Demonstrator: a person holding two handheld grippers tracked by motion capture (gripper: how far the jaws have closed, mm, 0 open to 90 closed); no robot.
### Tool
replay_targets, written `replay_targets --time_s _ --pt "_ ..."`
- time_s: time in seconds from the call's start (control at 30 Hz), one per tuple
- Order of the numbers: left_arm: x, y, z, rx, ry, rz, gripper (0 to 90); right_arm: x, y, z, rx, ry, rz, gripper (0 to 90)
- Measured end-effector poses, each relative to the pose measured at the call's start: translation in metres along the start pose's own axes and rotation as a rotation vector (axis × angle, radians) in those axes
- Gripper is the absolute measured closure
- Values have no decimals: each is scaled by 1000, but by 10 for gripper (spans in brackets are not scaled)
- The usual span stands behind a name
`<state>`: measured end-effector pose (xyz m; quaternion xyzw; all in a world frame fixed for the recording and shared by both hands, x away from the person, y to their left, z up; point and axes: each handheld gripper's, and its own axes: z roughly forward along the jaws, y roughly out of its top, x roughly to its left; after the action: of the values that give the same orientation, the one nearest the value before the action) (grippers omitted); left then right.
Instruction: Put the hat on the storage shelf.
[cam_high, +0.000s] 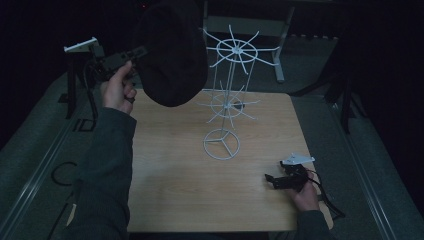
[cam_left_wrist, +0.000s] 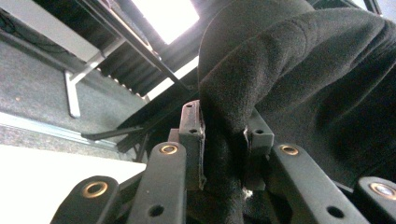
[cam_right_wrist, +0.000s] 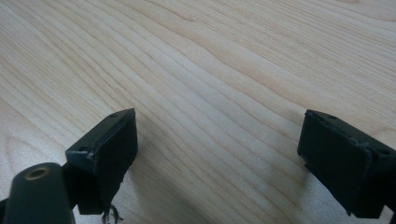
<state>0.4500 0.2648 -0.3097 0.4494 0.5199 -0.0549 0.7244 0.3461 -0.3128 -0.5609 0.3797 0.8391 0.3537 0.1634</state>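
From the high view, the left gripper (cam_high: 131, 54) is raised well above the far-left corner of the wooden surface (cam_high: 175, 190), gripped in the person's left hand (cam_high: 118, 90). From it hangs a black hat (cam_high: 172, 55), a soft, rounded, dark shape that looks like a beanie or beret, held up in the air just left of the white wire display stand (cam_high: 229, 95). The stand rises from a ring base on the middle of the surface and carries two tiers of radiating wire hooks; the hat overlaps the upper tier's left side in this picture, though whether they touch cannot be told. The right gripper (cam_high: 271, 181) lies low at the near-right part of the surface, in the person's right hand (cam_high: 306, 196), pointing left.

In the left gripper view, the hat (cam_left_wrist: 299, 79) shows a fuzzy, felt-like knit texture that the high view is too dark to reveal. A fold of its fabric runs down between the two black fingers (cam_left_wrist: 191, 135), which are closed narrowly on it, pinching the cloth. A bright ceiling light (cam_left_wrist: 166, 16) shows behind.

In the right gripper view, the fingers (cam_right_wrist: 109, 149) stand wide apart with nothing between them, just over the pale wood grain of the surface (cam_right_wrist: 215, 84).
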Motion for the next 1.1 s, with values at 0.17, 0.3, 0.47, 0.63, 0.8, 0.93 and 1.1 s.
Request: replay_targets --time_s 0.17,0.3,0.47,0.63,0.8,0.93,1.1 --pt "3 3 11 3 6 -34 755 0 0 0 0 0 0 119" --pt "0 2 23 19 20 -39 756 0 0 0 0 0 -1 119" --pt "-1 -6 44 79 82 -12 757 0 0 0 0 -1 1 119" --pt "4 -17 58 127 151 3 762 0 0 0 0 -1 0 119" --pt "7 -24 65 181 221 36 763 0 0 0 0 -2 -1 119" --pt "9 -29 67 208 257 68 760 0 0 0 -2 -2 3 119" --pt "8 -30 68 221 279 89 744 0 0 0 -2 -2 3 119"
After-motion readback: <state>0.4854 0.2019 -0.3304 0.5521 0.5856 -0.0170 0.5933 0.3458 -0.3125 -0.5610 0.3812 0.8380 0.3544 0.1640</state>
